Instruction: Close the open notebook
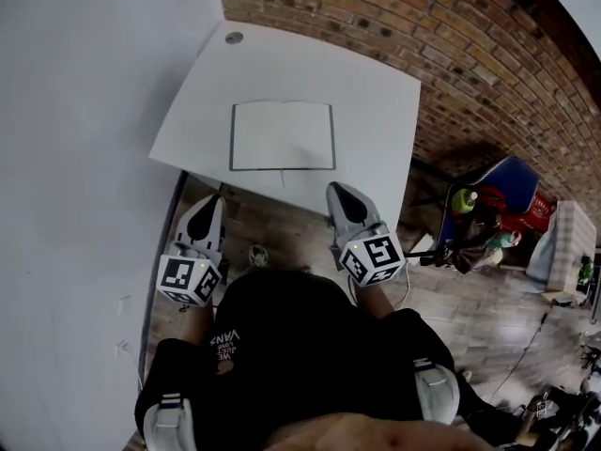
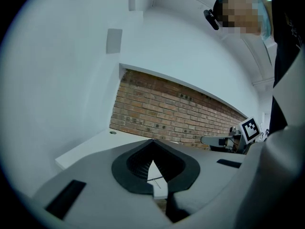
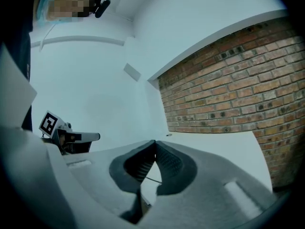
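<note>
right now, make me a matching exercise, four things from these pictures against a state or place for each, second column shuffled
Things:
1. notebook
2. left claw
3. table
4. back wall

States or places:
a. brick, beyond the table
b. lying open, blank pages up
c. shut, nothing in it
d. white, with the notebook on it

Pairs: 1-b, 2-c, 3-d, 4-a
</note>
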